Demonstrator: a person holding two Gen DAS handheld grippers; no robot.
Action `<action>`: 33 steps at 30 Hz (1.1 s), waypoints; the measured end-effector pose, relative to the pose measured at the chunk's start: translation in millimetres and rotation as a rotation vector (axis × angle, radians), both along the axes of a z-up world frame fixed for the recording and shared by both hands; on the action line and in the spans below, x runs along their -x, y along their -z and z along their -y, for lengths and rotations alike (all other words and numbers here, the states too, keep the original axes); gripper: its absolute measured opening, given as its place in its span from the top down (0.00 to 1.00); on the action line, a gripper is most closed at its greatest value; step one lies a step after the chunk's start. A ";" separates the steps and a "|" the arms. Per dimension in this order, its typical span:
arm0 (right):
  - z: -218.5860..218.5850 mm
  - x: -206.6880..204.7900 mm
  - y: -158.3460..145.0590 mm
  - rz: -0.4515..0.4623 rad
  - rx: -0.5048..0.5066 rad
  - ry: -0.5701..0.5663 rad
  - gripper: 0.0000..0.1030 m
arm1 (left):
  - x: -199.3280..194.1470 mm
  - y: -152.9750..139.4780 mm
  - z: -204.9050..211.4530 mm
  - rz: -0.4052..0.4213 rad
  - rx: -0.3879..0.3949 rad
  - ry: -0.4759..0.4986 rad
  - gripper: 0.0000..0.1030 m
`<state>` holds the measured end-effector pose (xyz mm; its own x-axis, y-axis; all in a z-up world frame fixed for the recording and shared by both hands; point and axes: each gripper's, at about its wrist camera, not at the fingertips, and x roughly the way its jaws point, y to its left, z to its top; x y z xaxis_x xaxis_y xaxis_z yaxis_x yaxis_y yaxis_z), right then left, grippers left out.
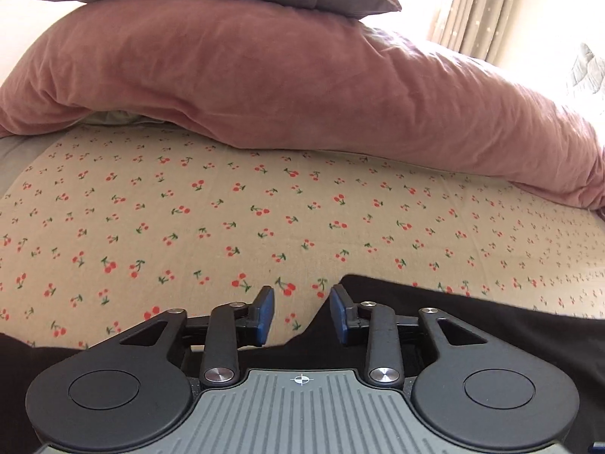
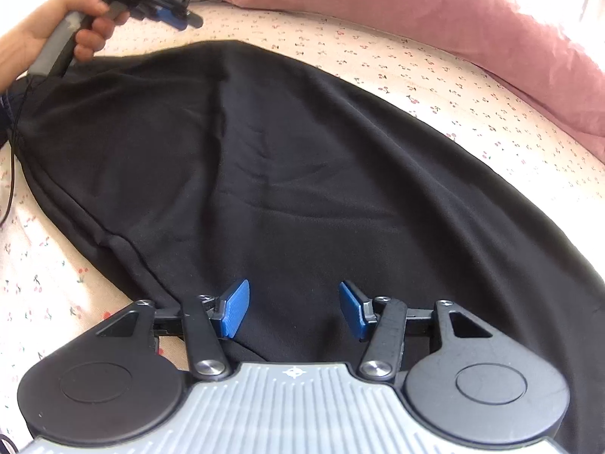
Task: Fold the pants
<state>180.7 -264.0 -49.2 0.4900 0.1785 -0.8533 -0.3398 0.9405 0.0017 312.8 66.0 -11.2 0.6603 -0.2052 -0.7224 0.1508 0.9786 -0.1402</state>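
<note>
Above the black pants [image 2: 302, 174] spread on the cherry-print bed sheet [image 1: 264, 208], both grippers' fingers gape empty, so gripping an edge seems next.

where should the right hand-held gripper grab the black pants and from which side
Grip the black pants at the near edge just ahead of the right hand-held gripper, coming in low from the near side. The cloth lies flat on the cherry-print sheet, so only an edge gives the open jaws something to pinch. The left hand-held gripper is at the far corner, above the sheet.
</note>
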 end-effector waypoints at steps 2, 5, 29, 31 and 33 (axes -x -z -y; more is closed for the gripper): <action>1.7 -2.7 -3.6 0.008 -0.036 0.013 0.50 | 15.8 9.8 2.0 -0.032 -0.073 0.014 0.56; 1.7 -8.9 9.2 -0.039 0.003 0.034 0.48 | 35.9 26.2 -4.6 -0.091 -0.190 0.007 0.56; 126.1 -5.3 13.7 0.053 -0.128 0.491 0.43 | 132.2 27.9 -146.7 -0.091 -0.194 -0.155 0.55; 128.8 -5.2 12.8 0.074 -0.028 0.558 0.42 | 132.9 21.4 -147.3 -0.096 -0.185 -0.174 0.55; 129.3 -2.7 8.5 0.076 -0.069 0.535 0.42 | 134.5 6.1 -148.6 -0.043 -0.140 -0.194 0.56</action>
<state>183.4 -393.3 -57.6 0.5876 -0.0584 -0.8070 0.1849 0.9807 0.0636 178.3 214.6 -17.4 0.6456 0.0262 -0.7633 -0.0450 0.9990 -0.0037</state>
